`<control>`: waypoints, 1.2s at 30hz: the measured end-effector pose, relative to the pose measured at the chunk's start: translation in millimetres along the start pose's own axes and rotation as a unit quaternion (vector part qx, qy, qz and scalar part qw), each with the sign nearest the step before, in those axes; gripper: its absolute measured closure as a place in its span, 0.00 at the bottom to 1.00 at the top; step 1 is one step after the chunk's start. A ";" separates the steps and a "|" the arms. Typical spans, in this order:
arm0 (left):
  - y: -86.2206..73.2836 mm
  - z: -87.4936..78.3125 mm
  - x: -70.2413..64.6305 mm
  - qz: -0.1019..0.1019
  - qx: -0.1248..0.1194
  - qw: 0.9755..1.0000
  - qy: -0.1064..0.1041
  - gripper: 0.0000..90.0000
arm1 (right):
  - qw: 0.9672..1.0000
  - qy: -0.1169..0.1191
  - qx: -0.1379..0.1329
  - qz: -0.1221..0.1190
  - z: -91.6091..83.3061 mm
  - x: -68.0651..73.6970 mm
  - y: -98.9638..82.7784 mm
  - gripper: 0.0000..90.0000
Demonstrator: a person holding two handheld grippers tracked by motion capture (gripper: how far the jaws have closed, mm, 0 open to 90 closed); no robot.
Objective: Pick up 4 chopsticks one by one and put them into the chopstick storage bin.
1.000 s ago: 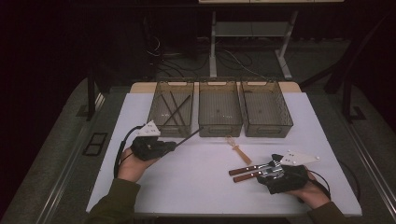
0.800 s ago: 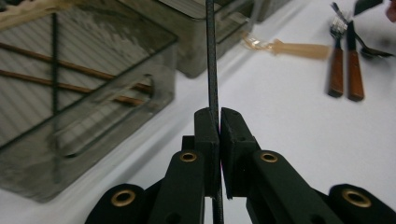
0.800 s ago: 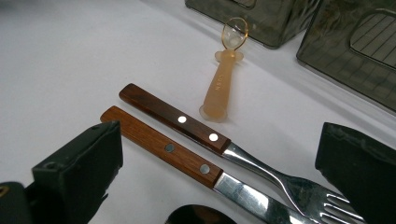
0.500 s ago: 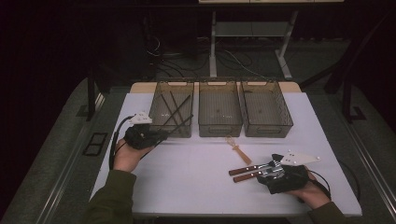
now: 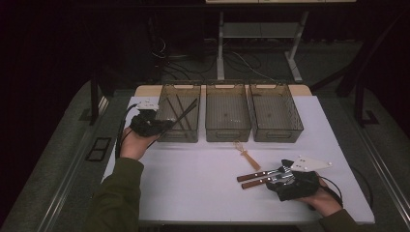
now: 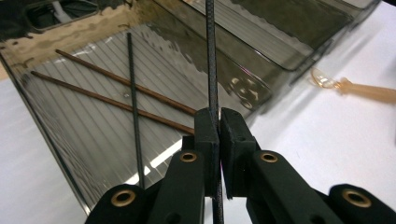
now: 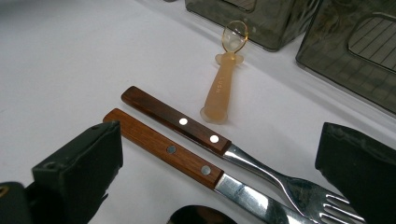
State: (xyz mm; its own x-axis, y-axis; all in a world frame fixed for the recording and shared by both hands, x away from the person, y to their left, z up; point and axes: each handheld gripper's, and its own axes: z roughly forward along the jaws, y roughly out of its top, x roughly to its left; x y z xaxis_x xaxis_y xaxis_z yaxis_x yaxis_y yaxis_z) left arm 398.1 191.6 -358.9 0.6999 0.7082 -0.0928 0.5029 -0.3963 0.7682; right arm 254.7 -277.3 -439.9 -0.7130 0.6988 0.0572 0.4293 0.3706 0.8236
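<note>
Three smoky plastic bins (image 5: 228, 118) stand in a row at the far side of my table (image 5: 193, 193). In the left bin (image 5: 180, 121) I count three sticks: two brown chopsticks (image 6: 116, 95) and one black chopstick (image 6: 134, 112) lying on its floor. A fourth, a second black chopstick (image 6: 212, 60), is clamped between the pads of my left tongs (image 6: 219, 135), and it reaches out over that bin. On the table lie one amber baby spoon (image 7: 226, 79) and two wooden-handled pieces, a fork (image 7: 187, 128) and a knife (image 7: 173, 151), side by side. My right tongs (image 7: 219, 168) stand apart around the metal ends of those two, pressing on nothing.

Since a second ago my left hand (image 5: 138, 140) has carried its chopstick from the open table up to the left bin's front corner; my right hand (image 5: 319, 198) has stayed put.
</note>
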 end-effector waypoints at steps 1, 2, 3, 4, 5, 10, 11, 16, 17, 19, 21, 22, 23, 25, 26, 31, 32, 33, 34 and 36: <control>1.6 1.0 1.3 -0.001 0.000 1.000 0.002 0.95 | 1.000 0.000 0.000 0.000 -0.2 -0.1 0.0 0.01; 3.1 2.7 2.1 -0.006 -0.002 1.000 0.003 0.95 | 1.000 0.000 -0.001 0.001 -0.3 -0.1 0.0 0.01; 4.6 3.6 3.6 -0.005 0.000 1.000 0.005 0.95 | 1.000 0.000 -0.001 0.002 -0.5 -0.2 0.0 0.01; 6.3 4.7 4.8 -0.007 0.001 1.000 0.008 0.95 | 1.000 0.000 -0.001 0.003 -0.6 -0.2 0.0 0.01; 8.0 6.0 5.8 -0.009 0.002 1.000 0.009 0.95 | 1.000 0.000 -0.001 0.002 -0.6 -0.2 0.0 0.01; 18.4 13.2 10.8 -0.013 0.003 1.000 0.017 0.95 | 1.000 0.001 -0.001 0.001 -0.2 -0.1 0.1 0.01; 21.2 14.5 12.0 -0.013 0.006 1.000 0.019 0.95 | 1.000 0.001 -0.001 0.001 -0.2 -0.1 0.1 0.01; 35.3 22.8 17.1 -0.017 0.003 0.999 0.028 0.95 | 1.000 0.001 -0.001 0.005 -0.5 -0.5 0.2 0.01; 38.2 24.9 17.6 -0.016 0.003 0.999 0.028 0.95 | 1.000 0.001 -0.001 0.005 -0.5 -0.6 0.2 0.01; 43.7 28.9 18.2 -0.014 0.003 0.999 0.031 0.95 | 1.000 0.001 -0.003 0.005 -0.8 -0.8 0.2 0.01; 47.8 33.2 19.3 -0.015 -0.001 0.999 0.032 0.95 | 1.000 0.001 -0.005 0.004 -1.2 -1.2 0.2 0.01; 49.2 35.6 20.4 -0.013 0.000 0.999 0.031 0.95 | 1.000 0.001 -0.005 0.004 -1.3 -1.3 0.2 0.01; 50.5 38.6 21.4 -0.011 0.002 0.999 0.032 0.95 | 1.000 0.002 -0.005 0.005 -1.5 -1.4 0.1 0.01; 53.1 43.9 23.5 -0.009 0.001 0.999 0.037 0.95 | 1.000 0.002 -0.006 0.006 -1.8 -1.6 0.2 0.01; 54.5 46.1 25.1 -0.010 -0.002 0.999 0.038 0.95 | 1.000 0.002 -0.006 0.006 -2.0 -1.7 0.1 0.01; 59.5 57.1 31.4 -0.008 0.000 0.999 0.053 0.95 | 1.000 0.002 -0.005 0.006 -2.1 -2.3 0.0 0.01; 59.5 59.8 32.4 -0.009 0.001 0.998 0.055 0.95 | 1.000 0.002 -0.005 0.006 -2.3 -2.3 0.0 0.01; 59.3 62.2 33.6 -0.009 0.002 0.998 0.059 0.95 | 1.000 0.002 -0.007 0.007 -2.4 -2.5 0.0 0.01; 58.9 64.7 35.0 -0.009 0.002 0.998 0.062 0.95 | 1.000 0.003 -0.007 0.007 -2.6 -2.7 -0.1 0.01; 57.6 68.4 37.9 -0.011 -0.001 0.998 0.064 0.95 | 1.000 0.003 -0.007 0.007 -2.6 -3.0 -0.1 0.01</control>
State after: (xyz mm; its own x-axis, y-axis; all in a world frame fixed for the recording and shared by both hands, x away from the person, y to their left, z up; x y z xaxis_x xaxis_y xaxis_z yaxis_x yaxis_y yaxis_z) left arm 488.4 155.6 -361.5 0.6182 0.7855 -0.0280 0.5167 -0.3793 0.7675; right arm 255.4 -281.0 -438.7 -0.7104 0.7001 0.0729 0.4314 0.3512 0.8310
